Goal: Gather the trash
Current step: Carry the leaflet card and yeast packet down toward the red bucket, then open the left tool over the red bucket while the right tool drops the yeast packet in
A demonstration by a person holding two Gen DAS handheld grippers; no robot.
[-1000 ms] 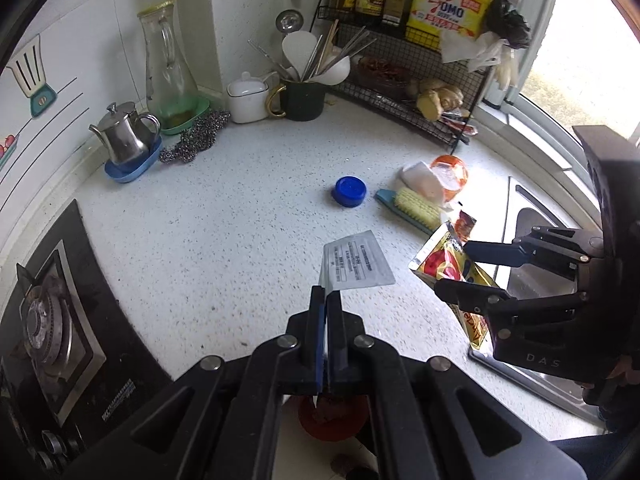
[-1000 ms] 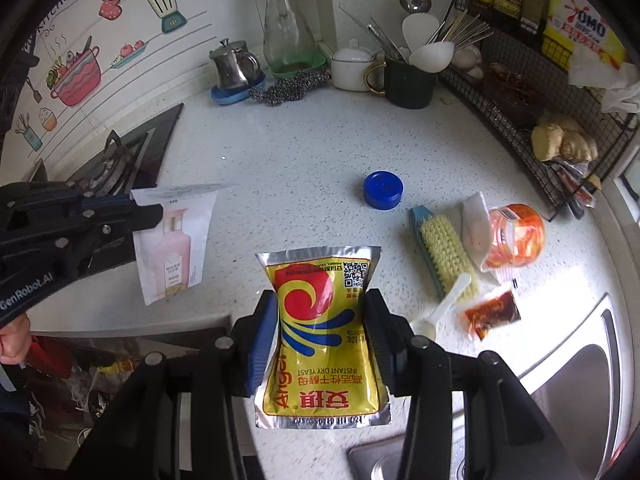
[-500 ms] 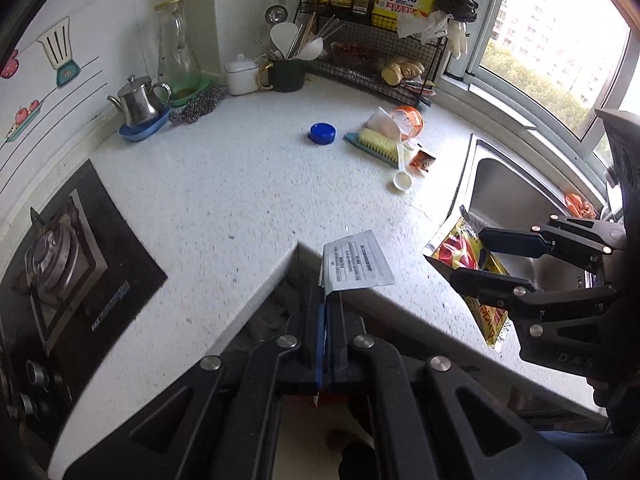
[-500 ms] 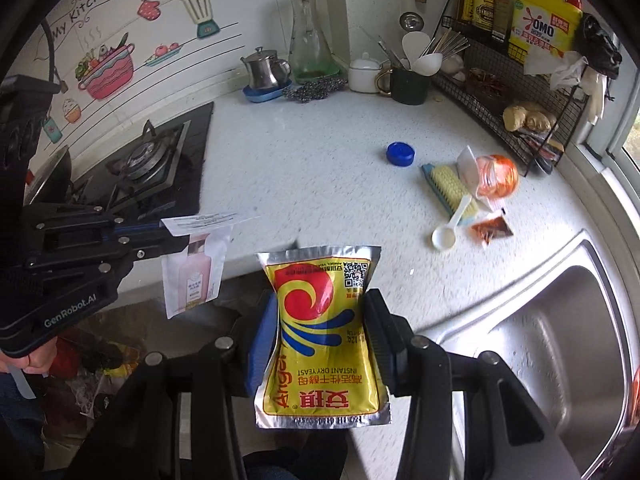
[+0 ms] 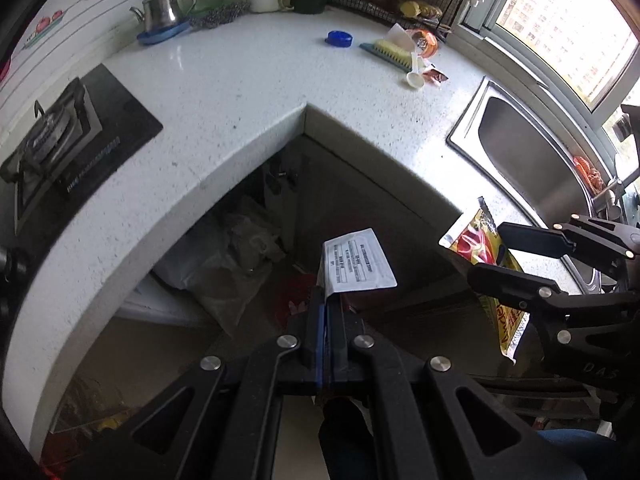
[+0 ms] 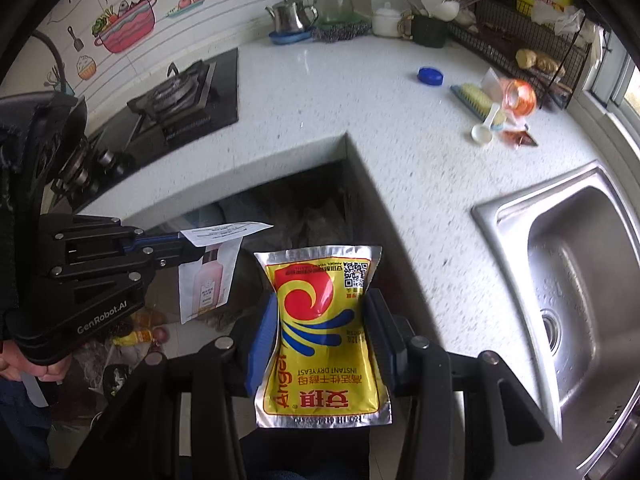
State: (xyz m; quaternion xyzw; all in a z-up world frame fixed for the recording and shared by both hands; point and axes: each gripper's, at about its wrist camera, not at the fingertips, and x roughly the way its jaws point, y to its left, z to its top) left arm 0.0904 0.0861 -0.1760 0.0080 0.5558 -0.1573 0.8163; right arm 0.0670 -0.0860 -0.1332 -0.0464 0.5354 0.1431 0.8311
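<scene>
I'm carrying two bits of rubbish at once, clear of the worktop (image 5: 248, 92) and out over the dark gap below its inner corner; my left gripper (image 5: 325, 316) is clamped fully shut on the edge of a small white sachet (image 5: 358, 262), and my right gripper (image 6: 322, 334) is part open with its blue pads pressed on either side of the yellow yeast packet (image 6: 324, 332), which sits upright between them. Both point steeply down. The job now, I reckon, is the drop: I need to find the bin down there and open each pair of jaws above it. I can't make out a bin for sure, only a red shape (image 5: 298, 298) and crumpled bags (image 5: 236, 256) in the shadow. The counter edge sits close by, so I must stay clear of it. More litter waits up top, I'd say: a blue cap (image 6: 431, 76), a brown sauce sachet (image 6: 519, 138) and a white scoop (image 6: 482, 130) beside the scrubbing brush (image 6: 478, 98), near the sink (image 6: 576, 288)
</scene>
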